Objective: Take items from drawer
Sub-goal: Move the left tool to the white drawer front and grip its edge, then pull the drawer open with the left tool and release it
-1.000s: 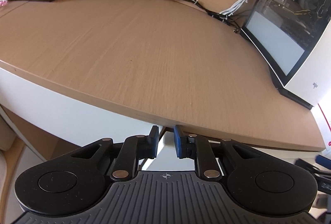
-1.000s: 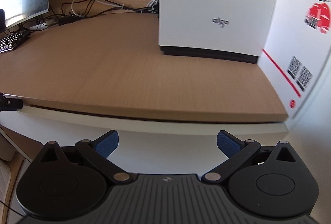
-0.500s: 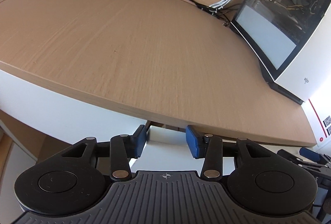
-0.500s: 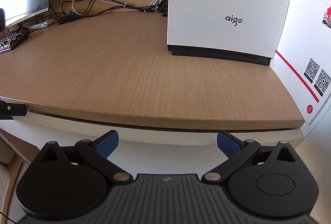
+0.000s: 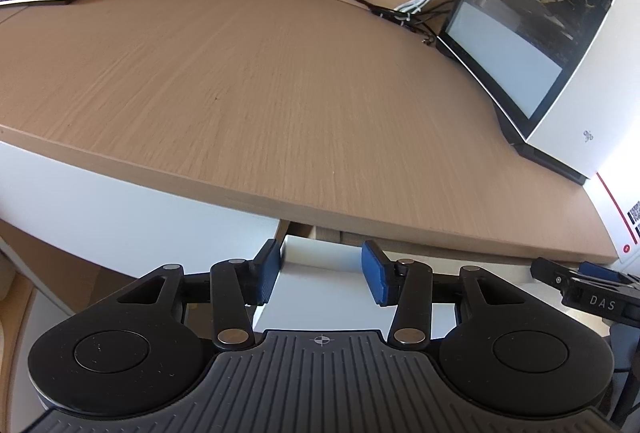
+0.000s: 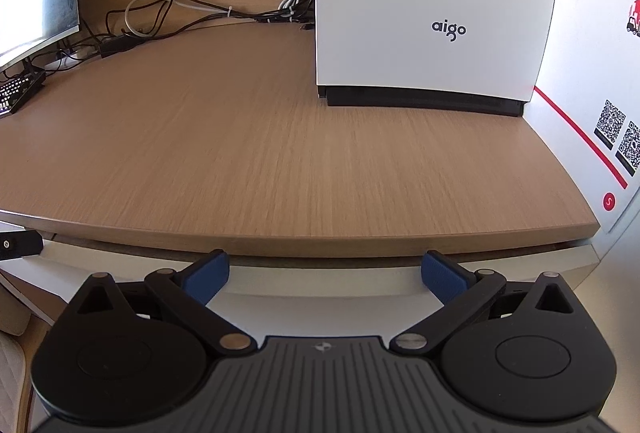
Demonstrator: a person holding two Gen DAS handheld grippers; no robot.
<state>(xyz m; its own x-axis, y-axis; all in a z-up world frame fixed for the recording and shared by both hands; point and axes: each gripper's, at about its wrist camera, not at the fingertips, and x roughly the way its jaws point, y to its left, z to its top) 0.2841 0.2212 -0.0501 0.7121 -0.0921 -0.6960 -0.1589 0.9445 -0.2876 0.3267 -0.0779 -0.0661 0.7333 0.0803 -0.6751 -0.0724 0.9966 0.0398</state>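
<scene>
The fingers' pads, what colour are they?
Blue pads, clearest in the right wrist view.

computer case front [image 6: 432,5]: "aigo"
right tongs body [image 5: 600,302]: "DAS"
white carton [image 6: 608,137]: two QR codes, red circle marked "S"

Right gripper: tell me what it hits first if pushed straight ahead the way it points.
Most likely the white drawer front just under the desk top's edge. The right gripper is open with nothing between its fingers. Depth is hard to judge, so the desk edge could come first.
</scene>
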